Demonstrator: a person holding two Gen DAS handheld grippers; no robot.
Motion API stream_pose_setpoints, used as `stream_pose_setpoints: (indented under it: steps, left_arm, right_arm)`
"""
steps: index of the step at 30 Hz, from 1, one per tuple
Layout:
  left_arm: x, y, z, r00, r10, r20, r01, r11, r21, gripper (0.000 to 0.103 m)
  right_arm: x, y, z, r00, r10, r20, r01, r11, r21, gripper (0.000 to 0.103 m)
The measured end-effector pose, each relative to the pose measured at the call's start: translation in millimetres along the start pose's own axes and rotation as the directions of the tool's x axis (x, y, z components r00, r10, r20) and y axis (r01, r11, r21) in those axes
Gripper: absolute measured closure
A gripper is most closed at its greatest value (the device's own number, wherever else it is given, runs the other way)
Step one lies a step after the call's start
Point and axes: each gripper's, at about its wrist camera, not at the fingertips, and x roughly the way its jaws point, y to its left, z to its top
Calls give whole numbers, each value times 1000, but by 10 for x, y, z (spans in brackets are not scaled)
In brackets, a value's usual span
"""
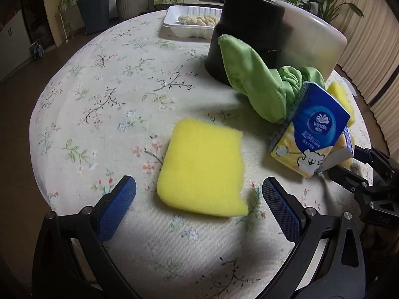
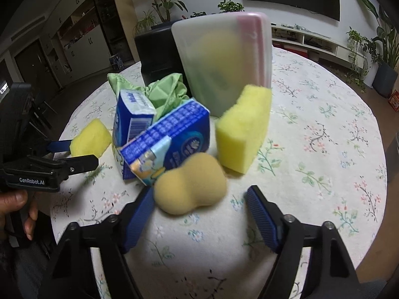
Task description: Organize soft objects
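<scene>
In the left wrist view a flat yellow sponge (image 1: 203, 167) lies on the floral tablecloth just ahead of my open left gripper (image 1: 199, 191). A green cloth (image 1: 251, 84) and blue tissue packs (image 1: 316, 127) lie to its right. In the right wrist view my open right gripper (image 2: 199, 206) has a tan peanut-shaped sponge (image 2: 189, 186) between its fingers; the left pad looks close to it. Behind it are a blue tissue pack (image 2: 169, 139), a second pack (image 2: 131, 117), a thick yellow sponge (image 2: 243, 127) and the green cloth (image 2: 167, 92). The left gripper (image 2: 74, 154) shows there beside the flat sponge (image 2: 91, 137).
A frosted plastic bin (image 2: 222, 62) and a black container (image 1: 247, 32) stand behind the pile. A white tray (image 1: 172, 22) with food sits at the table's far side. The round table's edge (image 1: 37, 114) curves close on the left. Plants and cabinets line the room.
</scene>
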Motion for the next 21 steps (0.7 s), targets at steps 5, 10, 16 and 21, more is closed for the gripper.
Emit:
stream_pose_setpoints:
  steps: [5,10,16,21]
  left_arm:
    - [45,-22,33,1000,29,4,-29,999,22,0]
    - [65,-72,31,998,60,6,-60,997,42,2]
    - [-2,-93,-2,996,80,41,-82,996,36,33]
    - [-72,-27,-31,997,53,54,-53,999,-5,48]
  right_arm:
    - [19,39,16,1000,1,3,-1,1000,-13,28]
    - [0,28,2,1000,7,7,-7,1000,-21,38]
    - [-18,99,-19,1000,16,6,-16,998,-65,48]
    - [-106,42,-86,999,34,9,-34,998,-56,50]
